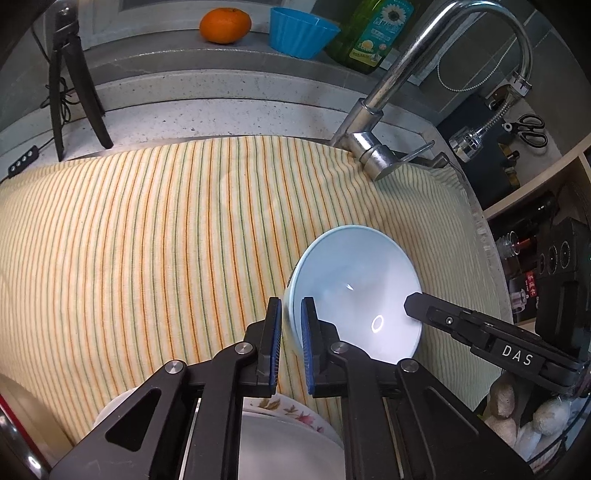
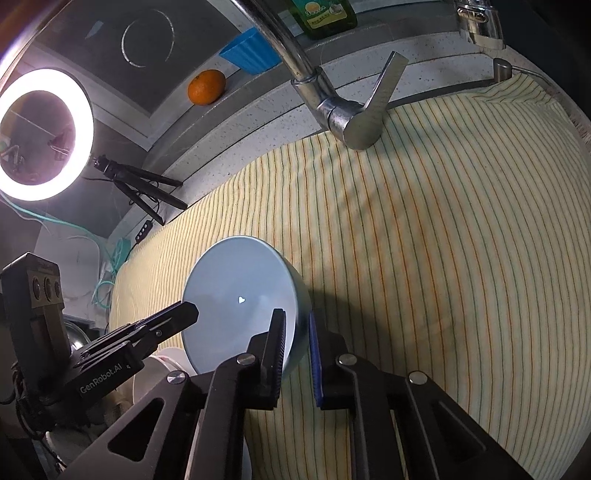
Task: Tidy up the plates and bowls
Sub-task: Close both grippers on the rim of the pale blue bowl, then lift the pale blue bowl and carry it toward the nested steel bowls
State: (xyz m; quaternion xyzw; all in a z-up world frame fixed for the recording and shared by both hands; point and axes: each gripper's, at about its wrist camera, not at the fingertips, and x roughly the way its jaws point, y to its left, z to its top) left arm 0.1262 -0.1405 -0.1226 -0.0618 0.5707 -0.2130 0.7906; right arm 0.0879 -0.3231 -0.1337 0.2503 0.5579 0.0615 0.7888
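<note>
The pale blue ceramic bowl (image 1: 354,291) hangs tilted above the yellow striped cloth (image 1: 147,229), its rim pinched on opposite sides between the pads of the left claw (image 1: 291,343) and the right claw (image 2: 297,354), both gripping it.

A home kitchen, at the sink counter.

A chrome gooseneck faucet (image 1: 373,147) rises at the upper right of the left wrist view, from a speckled stone counter (image 1: 207,92). On the ledge along the top edge stand a green dish-soap bottle (image 1: 373,29), a blue fluted cup (image 1: 299,31) and an orange (image 1: 225,25). A striped cloth (image 1: 147,229) covers the middle of the frame. Scissors (image 1: 532,129) lie at the far right. A lit ring light (image 2: 44,134) on a small tripod (image 2: 144,188) glows at the left of the right wrist view.
</note>
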